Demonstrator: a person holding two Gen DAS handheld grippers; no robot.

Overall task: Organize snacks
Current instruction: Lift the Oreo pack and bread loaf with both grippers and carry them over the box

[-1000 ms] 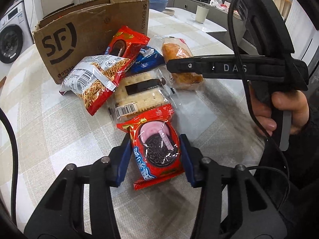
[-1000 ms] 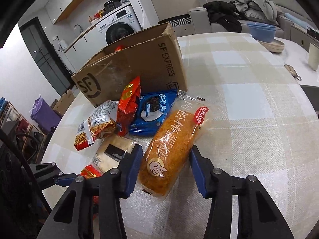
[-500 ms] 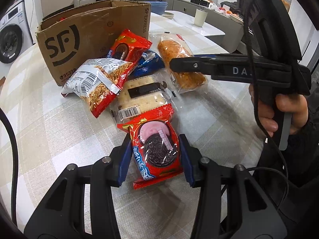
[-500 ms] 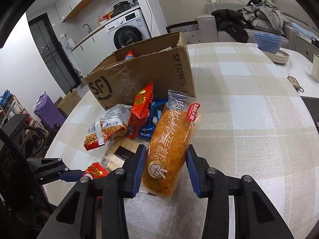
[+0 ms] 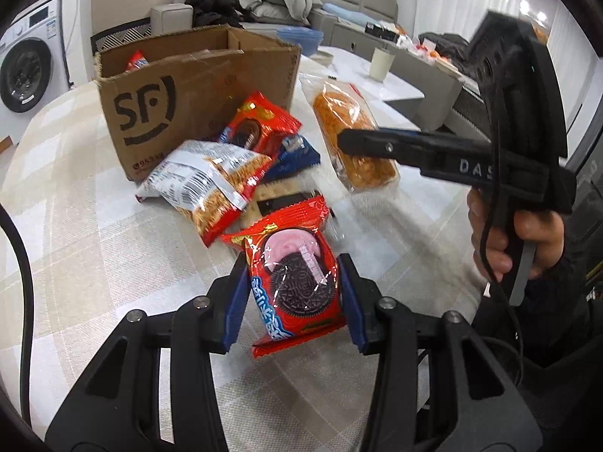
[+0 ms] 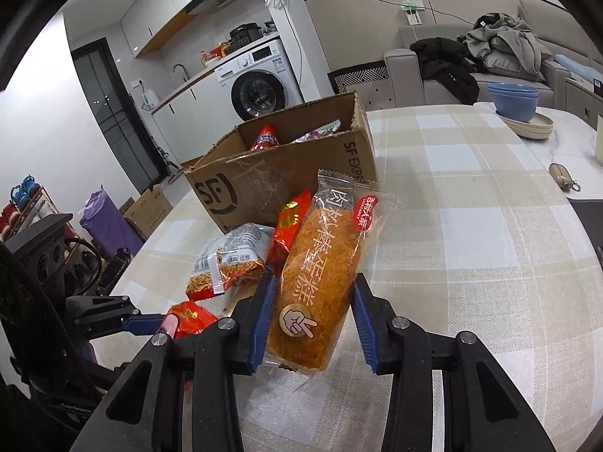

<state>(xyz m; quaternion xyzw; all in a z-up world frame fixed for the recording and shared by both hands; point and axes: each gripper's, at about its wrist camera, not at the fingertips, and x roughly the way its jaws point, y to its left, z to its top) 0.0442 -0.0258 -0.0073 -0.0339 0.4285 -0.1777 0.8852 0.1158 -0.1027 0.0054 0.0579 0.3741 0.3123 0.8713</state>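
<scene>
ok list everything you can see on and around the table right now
cardboard box: 1, brown, back of table, snacks inside
red cookie packs: 2, one in left tool, one leaning by the box
noodle snack bag: 1, white and red, table middle
blue pack: 1, under the pile
cracker pack: 1, clear, partly hidden
floss cake: 1, orange, in right tool
blue bowls: stacked, far table
washing machine: 1, white, background
left tool: shut on pack
right tool: shut on cake
hand: 1, gripping right tool handle

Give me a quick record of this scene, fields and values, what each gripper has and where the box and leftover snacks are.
left gripper: shut on red cookie pack
right gripper: shut on orange cake stick
cardboard box: open, behind the pile, some packets already inside
still on table: noodle snack bag, second red cookie pack, blue packet, cracker pack
</scene>
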